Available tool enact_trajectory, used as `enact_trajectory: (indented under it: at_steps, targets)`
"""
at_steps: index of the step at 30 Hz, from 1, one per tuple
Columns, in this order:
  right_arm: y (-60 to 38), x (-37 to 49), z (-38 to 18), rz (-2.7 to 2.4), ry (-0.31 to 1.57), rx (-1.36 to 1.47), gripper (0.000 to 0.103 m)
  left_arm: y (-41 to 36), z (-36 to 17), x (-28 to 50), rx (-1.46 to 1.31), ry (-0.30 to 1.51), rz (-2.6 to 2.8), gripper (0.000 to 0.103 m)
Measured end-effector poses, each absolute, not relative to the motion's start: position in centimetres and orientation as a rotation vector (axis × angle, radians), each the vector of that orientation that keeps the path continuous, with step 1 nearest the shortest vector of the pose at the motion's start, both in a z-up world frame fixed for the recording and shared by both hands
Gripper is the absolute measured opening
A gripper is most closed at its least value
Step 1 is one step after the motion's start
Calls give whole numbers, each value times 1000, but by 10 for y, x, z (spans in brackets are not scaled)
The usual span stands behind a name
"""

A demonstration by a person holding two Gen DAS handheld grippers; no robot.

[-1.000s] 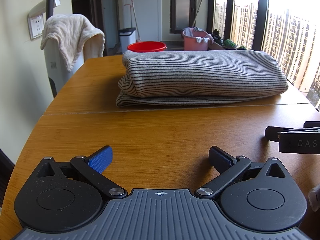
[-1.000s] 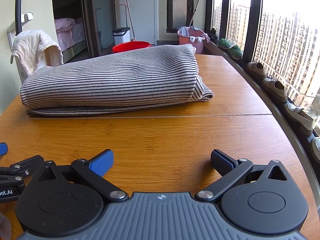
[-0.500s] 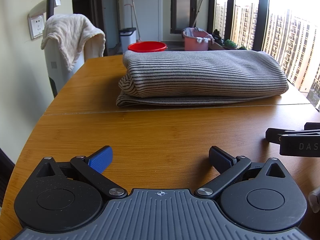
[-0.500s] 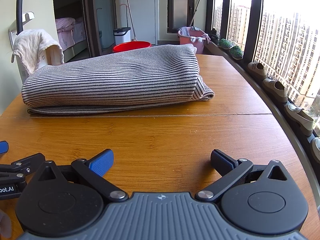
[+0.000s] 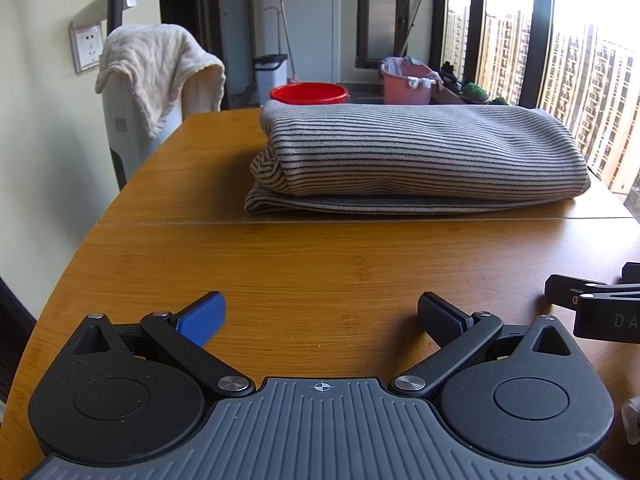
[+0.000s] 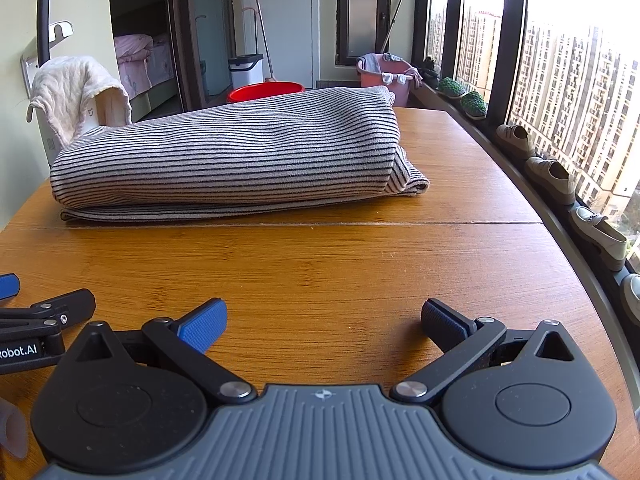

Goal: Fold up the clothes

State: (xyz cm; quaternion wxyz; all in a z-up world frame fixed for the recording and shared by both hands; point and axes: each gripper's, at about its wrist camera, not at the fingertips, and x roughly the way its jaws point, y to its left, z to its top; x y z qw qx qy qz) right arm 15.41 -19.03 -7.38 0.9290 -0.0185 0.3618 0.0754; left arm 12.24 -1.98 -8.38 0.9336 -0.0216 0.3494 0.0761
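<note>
A grey striped garment [image 5: 420,156] lies folded in a thick bundle on the far half of the wooden table [image 5: 320,264]; it also shows in the right wrist view [image 6: 232,156]. My left gripper [image 5: 320,318] is open and empty, low over the near part of the table, well short of the garment. My right gripper [image 6: 324,322] is open and empty, beside the left one and equally short of the garment. Each gripper's side shows at the edge of the other's view.
A white appliance draped with a cream towel [image 5: 156,68] stands off the table's left edge. A red basin [image 5: 308,94] and a pink laundry tub [image 5: 408,84] sit on the floor beyond. Shoes [image 6: 552,176] line the window sill along the table's right edge.
Both grippers have barely shifted; the garment sits where it was and both jaws stay open.
</note>
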Motion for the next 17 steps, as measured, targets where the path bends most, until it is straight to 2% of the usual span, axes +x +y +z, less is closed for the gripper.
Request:
enact_trajectory:
  at_steps: [17]
  targets:
    - [-193,154,-75,151,740,-35,103,-22,-84,121,-44,713,147,103]
